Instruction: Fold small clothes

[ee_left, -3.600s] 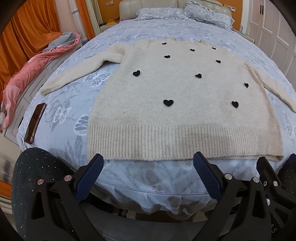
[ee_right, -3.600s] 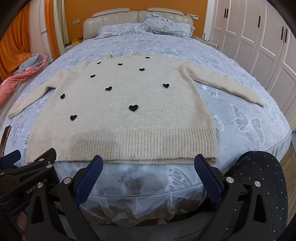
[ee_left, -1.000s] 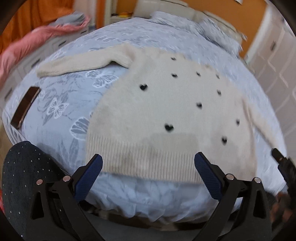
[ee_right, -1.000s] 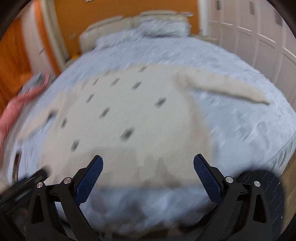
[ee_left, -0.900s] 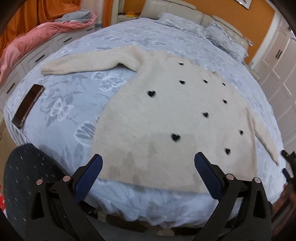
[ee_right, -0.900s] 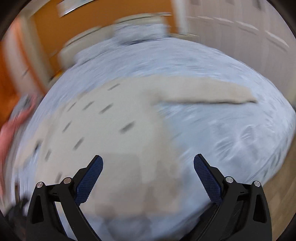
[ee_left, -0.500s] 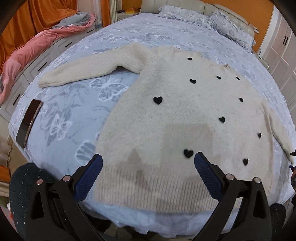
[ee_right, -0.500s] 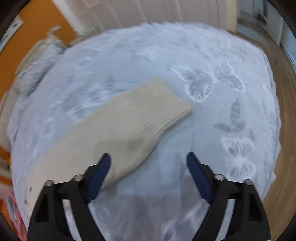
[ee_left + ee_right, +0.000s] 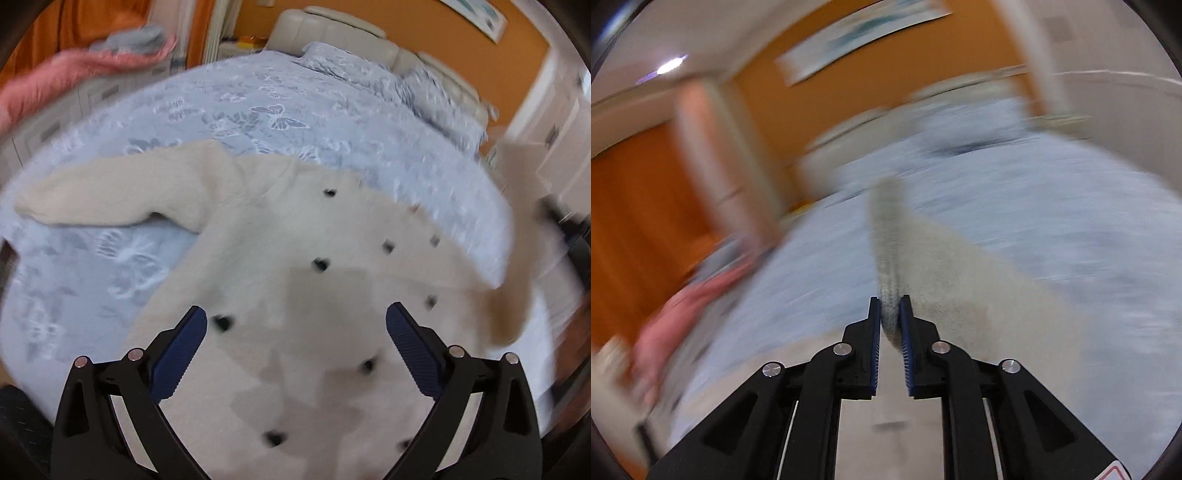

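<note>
The cream sweater [image 9: 280, 280] lies flat on the bed [image 9: 332, 110]. The right hand-held gripper [image 9: 890, 314] is clamped on a sleeve cuff [image 9: 888, 258], lifted off the bed. The left hand-held gripper [image 9: 295, 339] hovers spread wide above the body. Soft, floppy knit, probably light; the cuff looks like a decent grab spot.

1. You are in a home bedroom: a bed [image 9: 332, 110] with a blue-grey butterfly-print cover fills the left wrist view.
2. A padded cream headboard [image 9: 332, 29] and matching pillows [image 9: 436, 88] stand at its far end.
3. Orange walls [image 9: 424, 33], a framed picture [image 9: 476, 14] and white panelled wardrobe doors [image 9: 561, 136] surround it.
</note>
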Tool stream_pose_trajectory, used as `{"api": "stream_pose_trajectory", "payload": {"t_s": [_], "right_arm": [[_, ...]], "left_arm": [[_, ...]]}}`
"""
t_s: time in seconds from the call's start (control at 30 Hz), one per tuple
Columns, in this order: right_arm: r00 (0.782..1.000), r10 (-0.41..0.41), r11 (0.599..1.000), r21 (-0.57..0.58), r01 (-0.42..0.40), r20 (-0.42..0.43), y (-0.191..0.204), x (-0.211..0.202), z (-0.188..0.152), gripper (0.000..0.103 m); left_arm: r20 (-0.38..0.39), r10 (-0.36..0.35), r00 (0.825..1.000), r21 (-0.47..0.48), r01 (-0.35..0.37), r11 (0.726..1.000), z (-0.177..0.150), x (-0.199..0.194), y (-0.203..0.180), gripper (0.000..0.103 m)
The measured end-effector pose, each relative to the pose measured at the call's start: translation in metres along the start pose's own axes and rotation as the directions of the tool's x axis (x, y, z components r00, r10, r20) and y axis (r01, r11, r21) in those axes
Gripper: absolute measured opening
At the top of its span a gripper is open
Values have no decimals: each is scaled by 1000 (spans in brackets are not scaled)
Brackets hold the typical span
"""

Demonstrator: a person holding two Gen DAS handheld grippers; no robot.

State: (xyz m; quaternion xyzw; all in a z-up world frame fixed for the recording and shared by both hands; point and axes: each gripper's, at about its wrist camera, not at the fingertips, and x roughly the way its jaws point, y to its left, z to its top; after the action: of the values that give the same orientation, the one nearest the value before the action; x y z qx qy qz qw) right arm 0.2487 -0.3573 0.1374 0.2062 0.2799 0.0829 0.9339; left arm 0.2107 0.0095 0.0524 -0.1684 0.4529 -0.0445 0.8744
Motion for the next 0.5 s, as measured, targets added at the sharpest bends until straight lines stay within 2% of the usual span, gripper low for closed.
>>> {"api": "stream_pose_trajectory", "payload": {"t_s": [0.03,0.07,0.1,0.17,0.23,0.27,0.3,0.33,0.43,0.47,0.5], "right_arm": [[999,21,998,-50,-23,-46,21,22,-15,17],[996,-3,994,-111,-8,-92,40,47,-36,24],[993,-35,991,-132,20,-115,45,58,-49,26],[980,-115,990,-103,99,-161,30,68,-72,26],[964,-205,979,-38,202,-167,0,49,-83,30],[956,-246,969,-12,248,-158,-13,37,-84,40],[937,-317,945,30,324,-147,-35,18,-89,56],[918,-366,924,59,378,-150,-50,4,-96,62],[847,-476,866,41,498,-236,-94,-4,-111,64],[837,-487,860,32,510,-252,-101,-1,-115,64],[823,-495,854,20,521,-280,-108,6,-116,64]], "left_arm": [[-5,-24,1000,-36,23,999,6,5,0,98],[-15,-40,999,-64,39,997,12,11,0,98],[-34,-65,997,-83,62,995,19,21,0,98],[-72,-74,995,-86,68,994,28,42,-1,98],[-105,-65,992,-83,57,995,35,70,0,98],[-119,-75,990,-88,65,994,38,82,0,98],[-137,-73,988,-108,58,992,42,99,2,98],[-147,-95,985,-132,76,988,45,113,2,98],[-181,-113,977,-182,80,980,53,149,-3,98],[-208,-122,970,-211,77,974,55,163,-5,96],[-225,-128,966,-235,73,969,55,170,-4,85]]}}
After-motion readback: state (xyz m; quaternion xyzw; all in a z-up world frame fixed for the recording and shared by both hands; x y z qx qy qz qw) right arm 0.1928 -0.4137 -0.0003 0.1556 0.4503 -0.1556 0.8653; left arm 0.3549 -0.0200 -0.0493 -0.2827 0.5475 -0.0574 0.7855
